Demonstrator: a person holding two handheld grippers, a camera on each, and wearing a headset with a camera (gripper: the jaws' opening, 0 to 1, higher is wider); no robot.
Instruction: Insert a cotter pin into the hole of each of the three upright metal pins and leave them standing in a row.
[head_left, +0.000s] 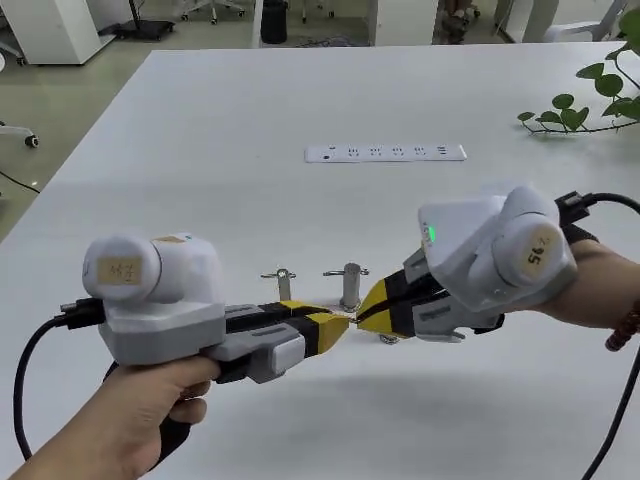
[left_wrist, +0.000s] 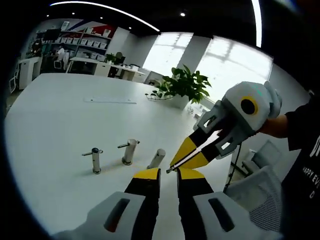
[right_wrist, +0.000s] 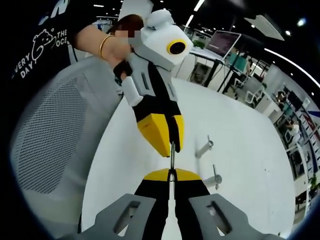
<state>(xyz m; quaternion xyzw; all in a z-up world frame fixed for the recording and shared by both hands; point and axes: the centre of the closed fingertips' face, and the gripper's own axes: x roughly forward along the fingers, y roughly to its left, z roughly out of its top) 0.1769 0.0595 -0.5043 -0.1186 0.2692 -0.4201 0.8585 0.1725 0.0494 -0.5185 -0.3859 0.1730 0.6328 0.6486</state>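
Three small upright metal pins stand in a row on the white table (head_left: 200, 180). The left pin (head_left: 283, 283) (left_wrist: 96, 160) and the middle pin (head_left: 350, 284) (left_wrist: 129, 151) each carry a cotter pin through the top. The third pin (left_wrist: 157, 158) has none and sits half hidden under my right gripper (head_left: 362, 318). That right gripper (right_wrist: 171, 175) is shut on a thin loose cotter pin (right_wrist: 172, 159) (left_wrist: 170, 170). My left gripper (head_left: 340, 322) (left_wrist: 169, 172) meets it tip to tip, slightly open, with the cotter pin's free end between its jaws.
A white power strip (head_left: 385, 153) lies across the middle of the table. A leafy plant (head_left: 590, 100) (left_wrist: 182, 85) stands at the far right edge. A grey mesh chair (right_wrist: 55, 130) is beside the person. Cables trail from both grippers.
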